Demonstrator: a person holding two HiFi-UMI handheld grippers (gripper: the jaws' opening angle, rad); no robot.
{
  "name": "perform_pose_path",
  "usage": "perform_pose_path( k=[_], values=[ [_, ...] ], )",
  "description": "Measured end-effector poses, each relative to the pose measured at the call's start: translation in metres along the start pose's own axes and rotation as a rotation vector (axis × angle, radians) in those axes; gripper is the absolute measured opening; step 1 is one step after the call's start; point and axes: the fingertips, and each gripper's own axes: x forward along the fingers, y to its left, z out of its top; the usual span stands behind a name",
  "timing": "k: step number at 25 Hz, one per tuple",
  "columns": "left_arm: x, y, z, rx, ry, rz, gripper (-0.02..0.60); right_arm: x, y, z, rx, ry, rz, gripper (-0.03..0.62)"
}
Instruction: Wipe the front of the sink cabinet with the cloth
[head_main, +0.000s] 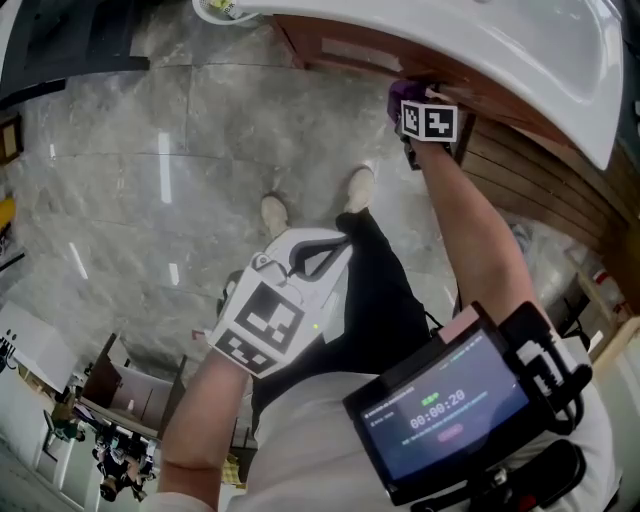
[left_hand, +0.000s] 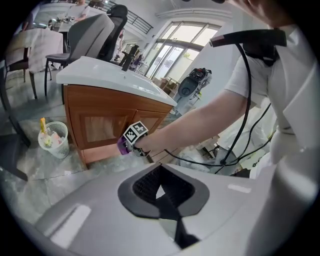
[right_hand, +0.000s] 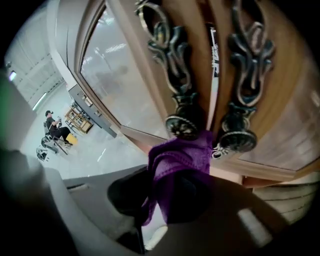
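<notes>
My right hand-held gripper (right_hand: 170, 197) is clamped on the purple cloth (right_hand: 181, 156), pressing it to the sink cabinet (right_hand: 292, 110) just below the door handles (right_hand: 172, 75). I judge this mid-wipe; next comes a sweep across the door panels. My left hand-held gripper (left_hand: 161, 192) hangs closed and empty.

Screen (head_main: 445, 410) mounted at the person's chest, head view: timer digits read 00:00:20, light on a dark ground. Small lines of print above and below the digits are too fine to read. Nothing else legible.
</notes>
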Motion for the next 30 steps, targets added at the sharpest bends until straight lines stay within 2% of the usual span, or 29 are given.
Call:
perform_pose_path(
  k=[11, 30],
  values=[
    [-0.041, 0.03, -0.031, -0.045, -0.03, 0.028, 0.006, 0.037, 0.08, 0.038, -0.082, -0.008, 0.059, 0.082],
    [-0.116, 0.05, -0.086, -0.126, -0.098, 0.108, 0.006, 0.07, 0.213, 0.075, -0.185, -0.012, 0.139, 0.081]
  ],
)
